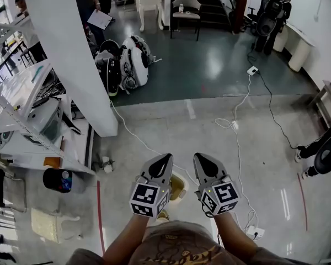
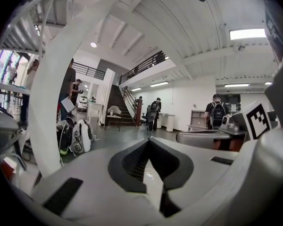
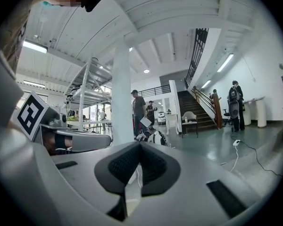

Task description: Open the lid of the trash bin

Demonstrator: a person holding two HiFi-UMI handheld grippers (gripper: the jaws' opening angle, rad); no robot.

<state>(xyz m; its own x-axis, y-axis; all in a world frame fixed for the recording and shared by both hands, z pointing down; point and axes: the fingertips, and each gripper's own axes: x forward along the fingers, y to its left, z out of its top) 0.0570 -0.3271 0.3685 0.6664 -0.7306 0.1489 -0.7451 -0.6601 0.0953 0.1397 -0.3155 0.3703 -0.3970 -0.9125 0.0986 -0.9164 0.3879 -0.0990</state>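
Floor (image 1: 209, 131): pale polished concrete near the camera, darker glossy grey beyond.
White pillar (image 1: 71, 54): rises at left, base beside a white shelf rack (image 1: 16, 109).
Staircase (image 1: 209, 4): far end, with a chair (image 1: 186, 12) in front of it.
Backpacks (image 1: 133, 59): a cluster on the dark floor just right of the pillar.
Person with a backpack (image 1: 273, 10): stands far right beside a white bench (image 1: 298, 43).

Left gripper (image 1: 164, 160): held low over the floor, pointing forward. In the left gripper view its fingers (image 2: 127, 161) meet at the tips, nothing between them.
Right gripper (image 1: 201, 158): just beside the left one, level with it. In the right gripper view its fingers (image 3: 118, 166) are likewise together at the tips and hold nothing.

Trash bin (image 1: 58, 180): probably the dark round container at left on the floor below the shelf rack, well apart from both grippers. Too small to tell how its lid stands.

White cable (image 1: 237, 120): runs across the floor to a power strip (image 1: 252, 70).
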